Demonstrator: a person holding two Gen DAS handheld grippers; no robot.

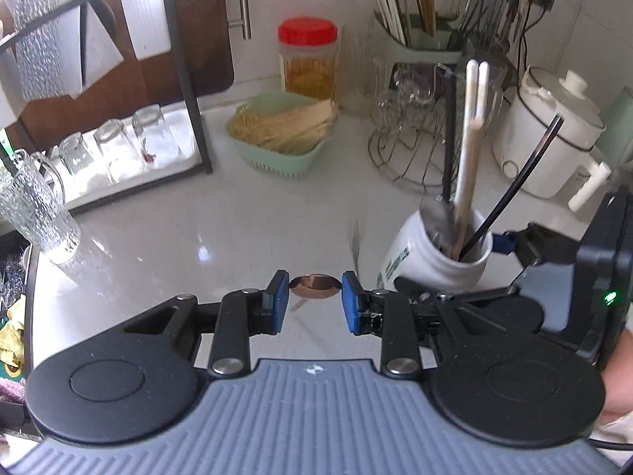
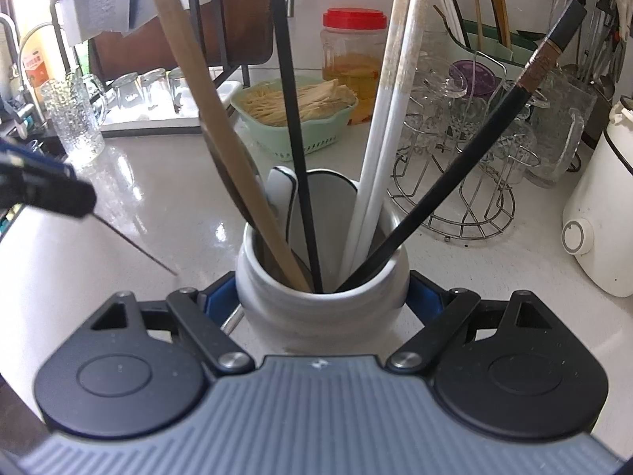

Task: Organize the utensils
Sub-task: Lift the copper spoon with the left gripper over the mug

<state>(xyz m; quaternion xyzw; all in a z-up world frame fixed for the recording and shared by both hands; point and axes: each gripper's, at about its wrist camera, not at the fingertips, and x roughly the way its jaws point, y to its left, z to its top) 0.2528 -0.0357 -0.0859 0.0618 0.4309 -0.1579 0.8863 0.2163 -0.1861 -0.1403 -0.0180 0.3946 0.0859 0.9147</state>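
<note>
A white ceramic jar is standing on a pale counter, and the right claw is clamping it from both sides, its blue pads pressing the jar's wall just below the rim. The jar is holding the utensils: a pair of white chopsticks, two black chopsticks leaning apart, a wooden-handled utensil, and a white spoon tucked behind them.

The left claw is hovering above the counter just to the left of the jar. Its blue pads are standing a little apart with a metal spoon between them, the shiny bowl seen end-on. The pads appear to be gripping the bowl's edges, and in the right wrist view a thin handle is hanging down from that claw toward the counter.

Behind, a green basket of wooden sticks, a red-lidded jar, a wire rack of glasses and a green chopstick caddy are lining the wall.

The step in hand seems to be carrying the spoon to the jar. To do it well, the left claw should be lifting until the handle's tip clears the rim, aiming for the open gap between the leaning chopsticks, and lowering the handle in first, while the right claw is holding the jar steady so a nudge does not tip it.
</note>
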